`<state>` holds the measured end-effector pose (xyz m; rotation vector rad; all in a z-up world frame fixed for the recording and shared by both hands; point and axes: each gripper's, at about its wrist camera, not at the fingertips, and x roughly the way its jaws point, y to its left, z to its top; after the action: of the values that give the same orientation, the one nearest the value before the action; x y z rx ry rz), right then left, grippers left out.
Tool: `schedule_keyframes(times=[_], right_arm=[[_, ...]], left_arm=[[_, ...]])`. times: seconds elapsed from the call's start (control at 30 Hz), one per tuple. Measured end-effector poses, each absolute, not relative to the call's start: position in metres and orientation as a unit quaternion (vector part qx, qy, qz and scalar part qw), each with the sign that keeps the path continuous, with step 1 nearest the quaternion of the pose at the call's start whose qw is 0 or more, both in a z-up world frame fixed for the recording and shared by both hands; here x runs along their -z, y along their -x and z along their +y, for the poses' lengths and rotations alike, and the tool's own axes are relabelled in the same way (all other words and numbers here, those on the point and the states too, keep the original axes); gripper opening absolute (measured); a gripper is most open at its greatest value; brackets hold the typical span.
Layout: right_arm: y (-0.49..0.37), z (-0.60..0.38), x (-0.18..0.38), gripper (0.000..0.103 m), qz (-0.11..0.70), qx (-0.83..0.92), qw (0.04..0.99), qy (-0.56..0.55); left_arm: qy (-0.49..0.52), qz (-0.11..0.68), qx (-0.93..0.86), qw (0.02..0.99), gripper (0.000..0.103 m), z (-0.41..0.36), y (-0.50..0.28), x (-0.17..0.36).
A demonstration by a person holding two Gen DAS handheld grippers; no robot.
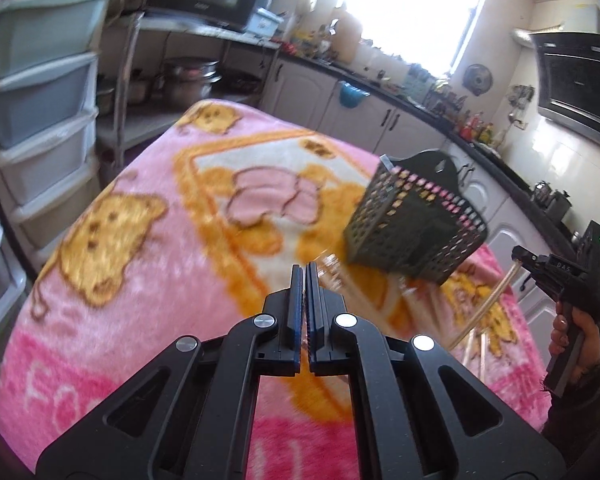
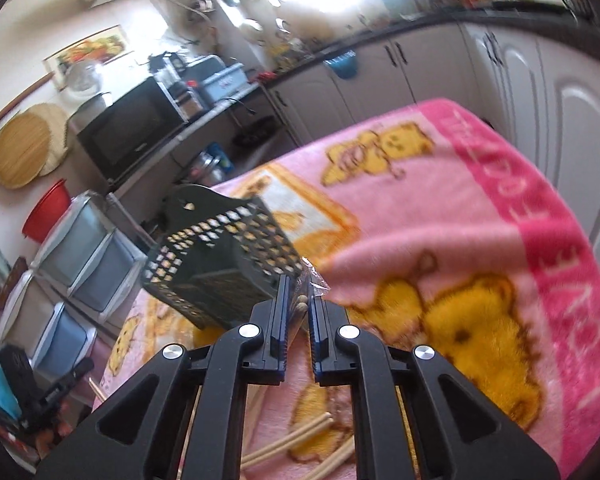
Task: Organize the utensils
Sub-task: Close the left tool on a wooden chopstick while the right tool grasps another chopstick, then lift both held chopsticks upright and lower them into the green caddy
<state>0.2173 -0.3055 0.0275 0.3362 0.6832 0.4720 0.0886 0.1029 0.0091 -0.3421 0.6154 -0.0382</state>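
Right now we hold our left gripper [image 1: 305,280] above the pink teddy-bear blanket [image 1: 140,264], its jaws pressed together with nothing between them. Our right gripper [image 2: 298,300] is clamped on a pair of wooden chopsticks [image 2: 301,304], their blunt ends showing between the blue pads with a bit of clear plastic wrapper [image 2: 314,280] just ahead. From the left wrist view, those chopsticks [image 1: 484,308] slant down from the right gripper [image 1: 520,258] toward the blanket. A dark perforated utensil basket [image 1: 416,220] sits tilted on the blanket, near the right gripper's tips. More loose chopsticks [image 2: 288,442] lie on the blanket beneath our right gripper.
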Motion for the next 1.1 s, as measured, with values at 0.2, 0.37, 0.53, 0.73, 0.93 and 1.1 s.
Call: schedule_keyframes(times=[0.2,0.37,0.53,0.73,0.93,1.1], right_arm=[[-0.204,-0.289,-0.053,0.008,0.302,-0.248,0.913,-0.117],[-0.190,-0.276,-0.075,0.007,0.274,-0.264,0.921,-0.081],[-0.180,-0.268,-0.095,0.006,0.252,-0.281,0.924,-0.068],[-0.175,-0.263,-0.113,0.006,0.234,-0.288,0.927,-0.058],[-0.173,-0.260,-0.133,0.006,0.213,-0.292,0.931,-0.058],[-0.175,-0.259,-0.151,0.006,0.193,-0.290,0.936,-0.057]], left_arm=[[0.160,0.284,0.051,0.944,0.000,0.087,-0.098,-0.029],[0.160,0.270,0.095,0.945,0.000,0.070,-0.107,-0.051],[0.150,0.258,0.138,0.944,0.000,0.052,-0.117,-0.073],[0.141,0.238,0.176,0.945,0.000,0.033,-0.126,-0.101],[0.124,0.213,0.192,0.950,0.000,0.019,-0.139,-0.131],[0.120,0.188,0.198,0.955,0.000,0.014,-0.155,-0.158]])
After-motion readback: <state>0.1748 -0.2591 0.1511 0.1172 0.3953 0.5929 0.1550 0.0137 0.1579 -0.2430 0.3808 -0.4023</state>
